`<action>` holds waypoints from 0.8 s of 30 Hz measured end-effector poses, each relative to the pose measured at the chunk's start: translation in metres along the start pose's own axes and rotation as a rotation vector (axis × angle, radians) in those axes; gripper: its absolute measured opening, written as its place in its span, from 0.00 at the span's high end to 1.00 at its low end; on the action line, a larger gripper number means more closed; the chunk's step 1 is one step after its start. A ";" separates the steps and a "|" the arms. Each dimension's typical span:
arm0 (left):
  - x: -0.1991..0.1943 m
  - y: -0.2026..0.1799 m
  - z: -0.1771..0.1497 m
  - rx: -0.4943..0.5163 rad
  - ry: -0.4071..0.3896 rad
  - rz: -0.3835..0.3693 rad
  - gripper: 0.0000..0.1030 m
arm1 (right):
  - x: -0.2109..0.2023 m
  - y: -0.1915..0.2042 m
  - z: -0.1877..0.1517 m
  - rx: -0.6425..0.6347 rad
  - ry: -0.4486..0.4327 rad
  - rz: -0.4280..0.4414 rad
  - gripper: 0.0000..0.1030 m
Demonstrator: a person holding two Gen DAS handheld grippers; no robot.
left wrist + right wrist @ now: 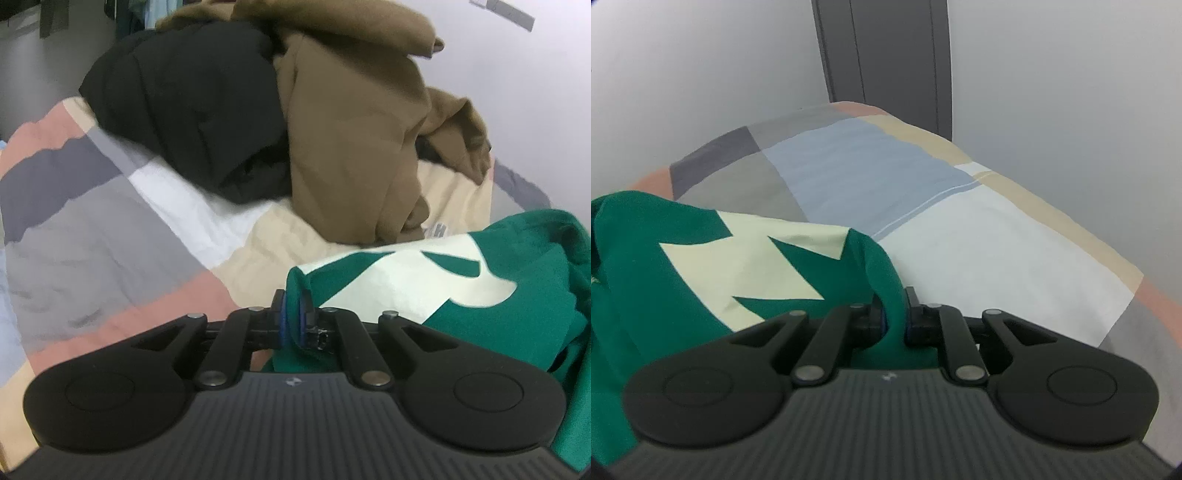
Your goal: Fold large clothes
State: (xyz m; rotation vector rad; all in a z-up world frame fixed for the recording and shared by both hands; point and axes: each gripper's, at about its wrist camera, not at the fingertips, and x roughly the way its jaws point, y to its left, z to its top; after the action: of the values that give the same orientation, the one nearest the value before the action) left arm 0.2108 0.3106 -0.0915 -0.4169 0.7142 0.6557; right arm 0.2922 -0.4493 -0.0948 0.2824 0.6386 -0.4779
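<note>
Landmark: the patchwork bedspread [110, 229], flat cotton blocks of pink, grey, white and cream.
Left of the green garment: a black garment [192, 110] and brown garment [351, 140] lie heaped on the bedspread's far part, soft and rumpled.
Left gripper [291, 321]: clenched on a thin edge of the green garment [480, 295], pads pinching the fabric.
Green garment: smooth knit with cream angular print, draped between your two grippers above the bedspread's near part.
Right gripper [895, 321]: grasping a thicker bunched fold of the same garment [701, 295].
Your step: keep both pinches level, pull the edge taut, lay it on the open bedspread without dragging creases.
</note>
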 end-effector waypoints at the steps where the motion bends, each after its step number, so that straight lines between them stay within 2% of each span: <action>1: -0.002 -0.002 0.001 0.010 -0.001 0.001 0.92 | -0.003 0.001 0.000 -0.001 -0.008 0.005 0.87; 2: -0.006 -0.003 0.001 0.022 -0.008 0.001 0.89 | -0.008 0.001 0.000 -0.004 -0.015 0.009 0.86; 3: -0.010 -0.004 0.001 0.032 -0.019 -0.005 0.76 | -0.013 0.000 0.000 -0.005 -0.023 0.012 0.84; 4: -0.013 -0.005 0.003 0.036 -0.028 -0.004 0.51 | -0.017 0.000 0.000 -0.002 -0.032 0.017 0.80; 6: -0.024 -0.005 0.003 0.035 -0.063 -0.008 0.31 | -0.029 -0.001 0.001 0.012 -0.052 0.044 0.56; 7: -0.031 -0.007 0.002 0.040 -0.084 -0.020 0.31 | -0.036 -0.002 0.001 0.020 -0.070 0.065 0.34; 8: -0.037 -0.009 0.001 0.044 -0.097 -0.033 0.31 | -0.043 -0.001 0.000 0.021 -0.086 0.079 0.23; 11: -0.059 -0.019 -0.005 0.060 -0.130 -0.110 0.31 | -0.066 0.004 -0.001 0.005 -0.105 0.130 0.24; 16: -0.087 -0.052 -0.024 0.162 -0.182 -0.185 0.31 | -0.095 0.024 -0.006 -0.063 -0.119 0.244 0.24; 20: -0.102 -0.076 -0.043 0.190 -0.187 -0.283 0.31 | -0.115 0.049 -0.010 -0.147 -0.135 0.363 0.24; 24: -0.108 -0.101 -0.065 0.204 -0.150 -0.394 0.31 | -0.130 0.076 -0.023 -0.231 -0.117 0.473 0.24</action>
State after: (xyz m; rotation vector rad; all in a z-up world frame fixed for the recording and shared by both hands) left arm 0.1875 0.1578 -0.0461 -0.3039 0.5297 0.2359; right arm 0.2278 -0.3312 -0.0230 0.1761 0.4859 0.0339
